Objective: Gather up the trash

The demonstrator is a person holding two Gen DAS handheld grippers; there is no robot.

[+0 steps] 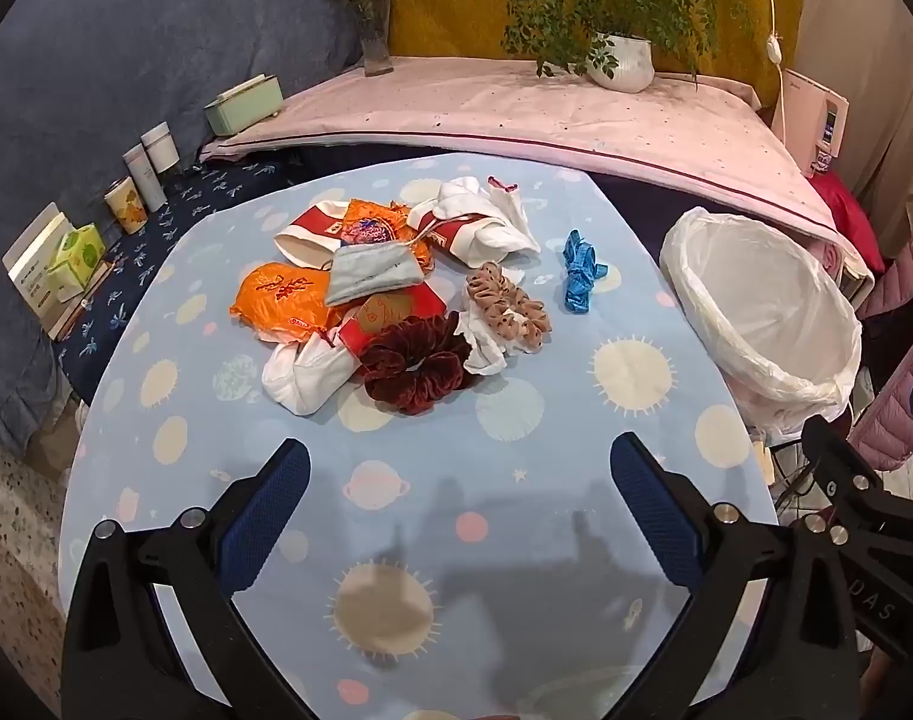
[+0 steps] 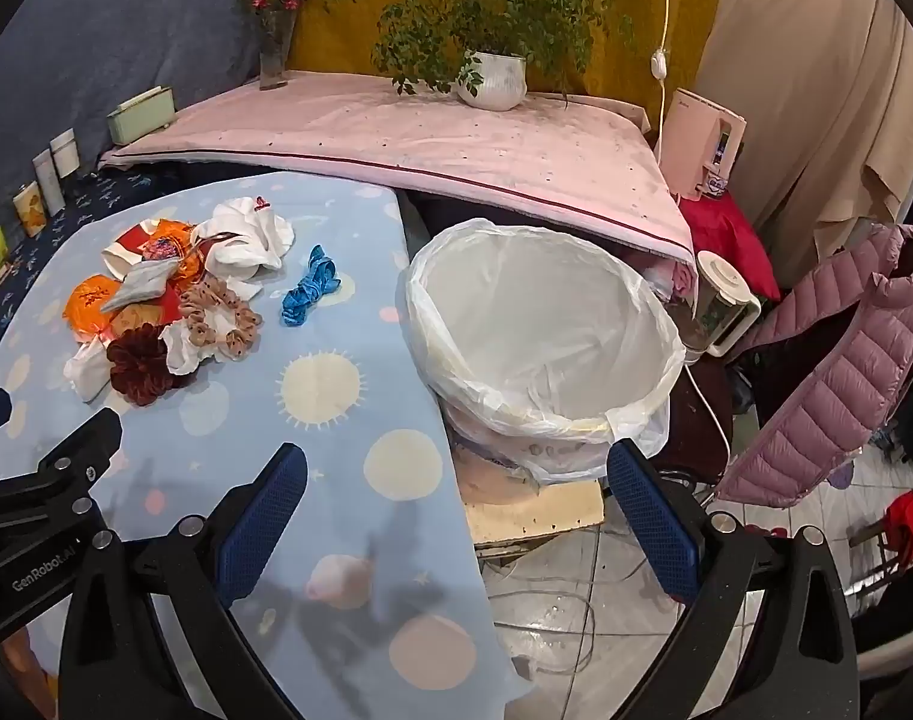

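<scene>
Trash pile (image 1: 396, 294) lies unlabelled; left tongs (image 2: 48, 480) read "GenRobot.AI".

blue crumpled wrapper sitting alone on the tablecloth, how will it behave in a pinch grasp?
The blue wrapper looks like thin, twisted shiny film, so it will likely crush flat and weigh almost nothing. Its glossy surface may slip between pads. It lies apart from the pile, on the side toward the lined bin, so neighbours shouldn't snag.
</scene>
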